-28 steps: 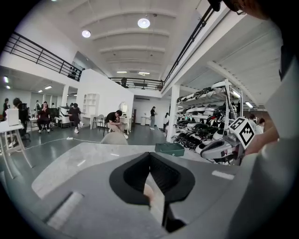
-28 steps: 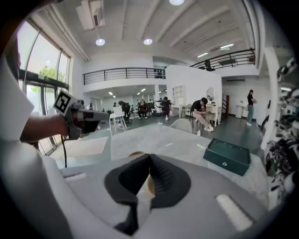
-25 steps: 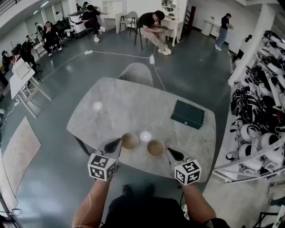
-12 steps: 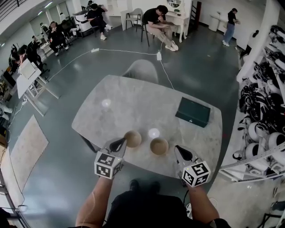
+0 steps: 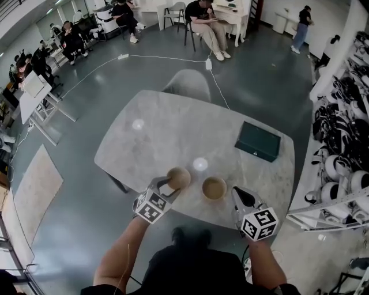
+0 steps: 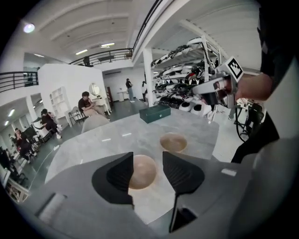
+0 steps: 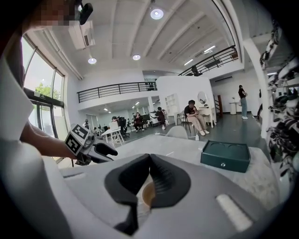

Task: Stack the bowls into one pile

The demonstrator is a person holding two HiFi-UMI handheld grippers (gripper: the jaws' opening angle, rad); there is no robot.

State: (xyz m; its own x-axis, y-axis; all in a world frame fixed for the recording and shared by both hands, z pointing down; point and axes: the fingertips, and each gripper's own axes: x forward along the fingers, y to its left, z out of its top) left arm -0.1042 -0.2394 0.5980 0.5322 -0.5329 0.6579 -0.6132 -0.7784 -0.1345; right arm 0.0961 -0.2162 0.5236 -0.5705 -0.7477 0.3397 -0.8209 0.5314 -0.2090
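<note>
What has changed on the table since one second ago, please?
The left gripper came down and tilted toward the left bowl. Its jaws, shut before, are opening, with the bowl seen between them but not gripped. Nothing was lifted. The right gripper stays shut beside the right bowl. Both bowls and the green box lie where they were.

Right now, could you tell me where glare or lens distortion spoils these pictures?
Head view: two white lamp reflections glare on the marble table, one just beyond the gap between the left bowl and the right bowl; fisheye curves the room's edges. Left gripper view: black vignette in the corners, both bowls reasonably sharp. Right gripper view: ceiling lamps blow out white; the window at left is bright.
</note>
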